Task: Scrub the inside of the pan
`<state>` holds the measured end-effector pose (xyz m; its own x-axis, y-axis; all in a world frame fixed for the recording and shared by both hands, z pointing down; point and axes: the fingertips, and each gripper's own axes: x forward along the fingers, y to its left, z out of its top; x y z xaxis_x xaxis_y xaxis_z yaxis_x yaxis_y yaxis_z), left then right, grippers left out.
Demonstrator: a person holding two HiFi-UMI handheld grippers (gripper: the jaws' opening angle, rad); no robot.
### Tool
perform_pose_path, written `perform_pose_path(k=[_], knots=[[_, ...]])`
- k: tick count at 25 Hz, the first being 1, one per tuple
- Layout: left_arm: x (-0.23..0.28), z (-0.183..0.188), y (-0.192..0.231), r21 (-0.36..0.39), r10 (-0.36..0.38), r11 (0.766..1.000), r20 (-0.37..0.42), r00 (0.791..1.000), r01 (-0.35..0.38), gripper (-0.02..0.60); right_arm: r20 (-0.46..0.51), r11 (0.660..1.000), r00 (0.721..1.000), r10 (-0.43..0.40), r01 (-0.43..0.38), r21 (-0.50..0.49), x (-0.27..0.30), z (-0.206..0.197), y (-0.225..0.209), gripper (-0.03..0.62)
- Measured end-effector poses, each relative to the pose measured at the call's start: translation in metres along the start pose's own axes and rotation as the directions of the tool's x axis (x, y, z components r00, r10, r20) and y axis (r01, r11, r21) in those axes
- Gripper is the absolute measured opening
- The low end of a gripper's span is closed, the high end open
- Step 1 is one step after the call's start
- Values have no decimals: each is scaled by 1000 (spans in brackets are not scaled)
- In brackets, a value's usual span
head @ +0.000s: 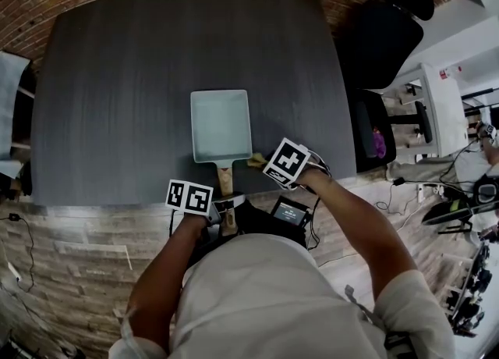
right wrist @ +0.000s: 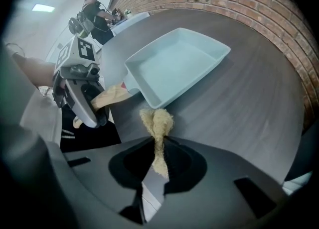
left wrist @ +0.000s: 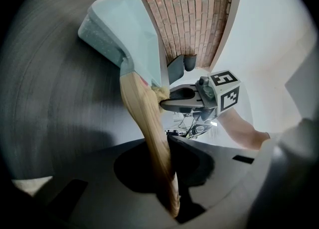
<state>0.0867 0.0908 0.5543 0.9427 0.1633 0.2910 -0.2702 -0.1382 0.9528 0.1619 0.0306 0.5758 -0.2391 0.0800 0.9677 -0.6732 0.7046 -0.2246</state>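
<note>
The left claw (left wrist: 168,183) is clamped on the wooden handle (left wrist: 142,118) of the pan. The right claw (right wrist: 158,153) pinches a yellow scrub pad (right wrist: 157,121) just outside the near corner of the pale blue pan (head: 221,125), which sits empty on the dark tabletop (head: 117,100).

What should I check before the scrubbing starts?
1. Left tongs gripping the wooden handle of the pan: ok.
2. Right tongs pinching the yellow scrubber: ok.
3. Scrubber inside the pan: not ok; it hangs outside, by the corner near the handle.
4. Pan resting flat on the table: ok.
5. Dirt spots inside the pan: cannot tell.
</note>
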Motion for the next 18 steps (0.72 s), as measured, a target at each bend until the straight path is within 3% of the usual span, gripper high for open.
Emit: perform_pose_path(k=[5, 10, 18], knots=[[-1, -2, 0, 1, -6, 1000, -10, 1000, 6, 69, 20, 999, 999, -51, 50, 21, -13, 1, -27, 55], [0, -4, -2, 6, -10, 1000, -17, 1000, 11, 69, 109, 992, 988, -110, 102, 71, -37, 35, -71, 55], [-5, -10, 2, 35, 3, 999, -51, 999, -1, 67, 290, 973, 952, -97, 30, 229, -65, 111, -130, 55]])
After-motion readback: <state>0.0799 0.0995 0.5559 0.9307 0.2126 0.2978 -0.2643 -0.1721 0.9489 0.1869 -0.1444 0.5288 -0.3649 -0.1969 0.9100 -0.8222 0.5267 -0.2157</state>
